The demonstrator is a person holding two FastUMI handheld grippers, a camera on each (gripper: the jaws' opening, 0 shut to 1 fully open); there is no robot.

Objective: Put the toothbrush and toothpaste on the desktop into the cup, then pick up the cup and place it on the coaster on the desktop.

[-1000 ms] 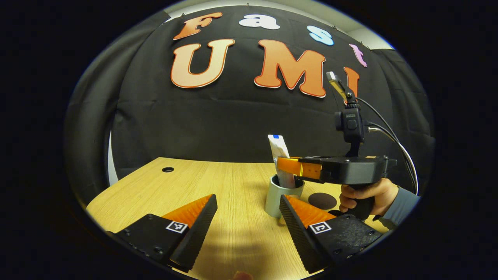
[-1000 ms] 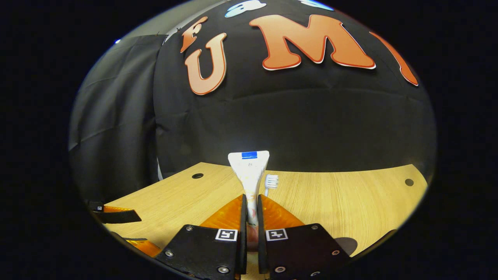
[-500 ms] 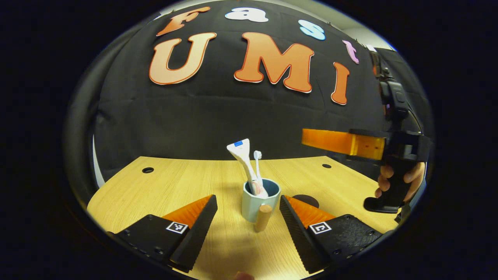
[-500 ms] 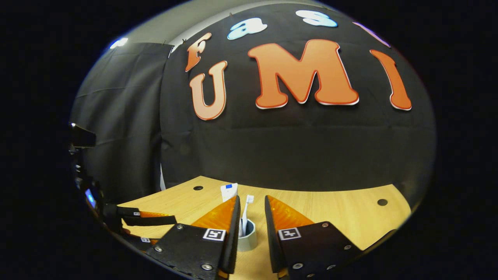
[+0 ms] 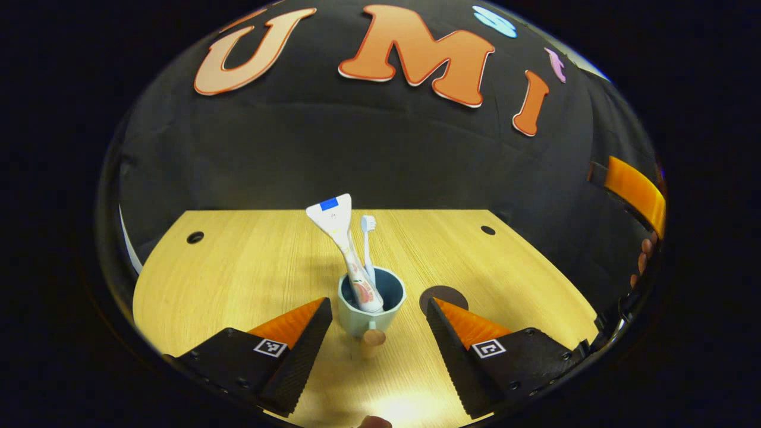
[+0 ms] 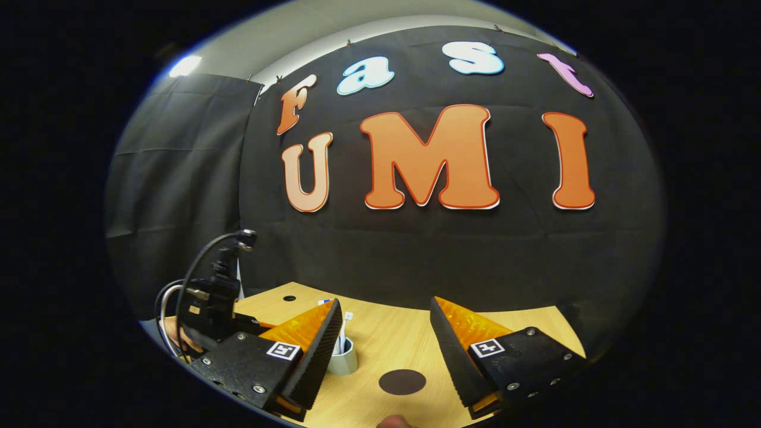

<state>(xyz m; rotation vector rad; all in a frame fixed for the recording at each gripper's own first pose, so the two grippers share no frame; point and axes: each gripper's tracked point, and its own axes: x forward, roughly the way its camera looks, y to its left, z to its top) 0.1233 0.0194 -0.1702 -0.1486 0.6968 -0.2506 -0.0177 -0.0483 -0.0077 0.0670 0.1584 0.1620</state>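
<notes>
Left claw spread wide, straddling cup on tabletop; right claw also apart, empty. Toothbrush, toothpaste inside cup; coaster just beside. Close squarely on cup wall, keep upright.

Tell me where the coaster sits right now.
In the left gripper view, the coaster lies flat on the desktop just right of the cup, apart from it.

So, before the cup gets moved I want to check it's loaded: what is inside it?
The cup holds the toothpaste, leaning left, and the toothbrush, bristles up. Their lower ends are hidden by the cup's wall and each other.
</notes>
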